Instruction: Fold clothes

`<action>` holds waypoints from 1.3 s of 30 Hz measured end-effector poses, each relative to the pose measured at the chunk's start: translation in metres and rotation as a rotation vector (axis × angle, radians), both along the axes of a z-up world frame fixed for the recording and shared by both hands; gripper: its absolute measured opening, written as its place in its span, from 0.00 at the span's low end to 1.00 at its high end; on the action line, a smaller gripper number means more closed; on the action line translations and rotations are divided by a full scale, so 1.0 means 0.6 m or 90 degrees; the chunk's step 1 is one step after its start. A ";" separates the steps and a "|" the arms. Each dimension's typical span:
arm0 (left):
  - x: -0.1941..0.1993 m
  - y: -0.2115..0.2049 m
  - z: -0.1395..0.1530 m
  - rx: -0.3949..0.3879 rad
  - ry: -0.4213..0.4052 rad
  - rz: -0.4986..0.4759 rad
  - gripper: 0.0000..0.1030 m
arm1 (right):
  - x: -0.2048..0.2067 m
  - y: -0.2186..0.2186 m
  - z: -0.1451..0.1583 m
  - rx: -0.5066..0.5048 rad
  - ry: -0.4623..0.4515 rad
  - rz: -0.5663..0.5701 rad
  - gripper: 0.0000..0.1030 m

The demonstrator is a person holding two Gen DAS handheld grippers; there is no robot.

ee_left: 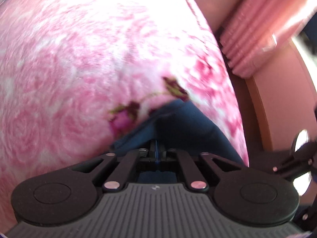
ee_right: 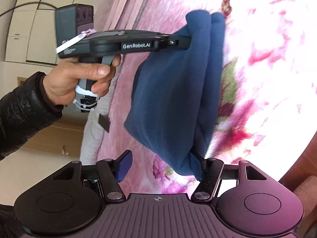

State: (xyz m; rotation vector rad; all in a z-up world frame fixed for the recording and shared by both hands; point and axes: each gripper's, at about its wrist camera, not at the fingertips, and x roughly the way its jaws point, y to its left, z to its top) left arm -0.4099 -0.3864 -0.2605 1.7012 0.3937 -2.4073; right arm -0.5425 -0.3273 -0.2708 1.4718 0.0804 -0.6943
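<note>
A dark blue garment (ee_right: 174, 91) hangs folded over in the air above a pink floral bedspread (ee_right: 267, 49). My left gripper (ee_left: 156, 148) is shut on the blue garment (ee_left: 188, 127), its jaws pressed together on the cloth. In the right wrist view the left gripper (ee_right: 190, 41) grips the garment's upper edge, held by a hand in a black sleeve. My right gripper (ee_right: 164, 164) is open, jaws wide apart. The garment's lower corner drapes against its right finger (ee_right: 200, 158); the left finger's blue pad (ee_right: 124, 166) is bare.
The pink floral bedspread (ee_left: 89, 59) fills the left wrist view. A pink ribbed headboard or cushion (ee_left: 257, 31) and a wooden frame (ee_left: 277, 107) lie to the right. White cabinets (ee_right: 25, 19) and a cardboard box (ee_right: 49, 138) stand beyond the bed.
</note>
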 end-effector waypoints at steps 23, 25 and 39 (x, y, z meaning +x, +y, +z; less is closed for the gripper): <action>0.193 -0.047 0.018 -0.011 -0.033 0.135 0.06 | 0.037 -0.093 0.047 -0.162 0.333 0.079 0.27; 0.202 -0.057 0.012 0.000 -0.007 0.167 0.07 | 0.037 -0.106 0.046 -0.163 0.342 0.080 0.26; 0.329 -0.136 0.007 -0.071 -0.020 0.282 0.08 | 0.051 -0.102 0.089 -0.160 0.511 0.022 0.26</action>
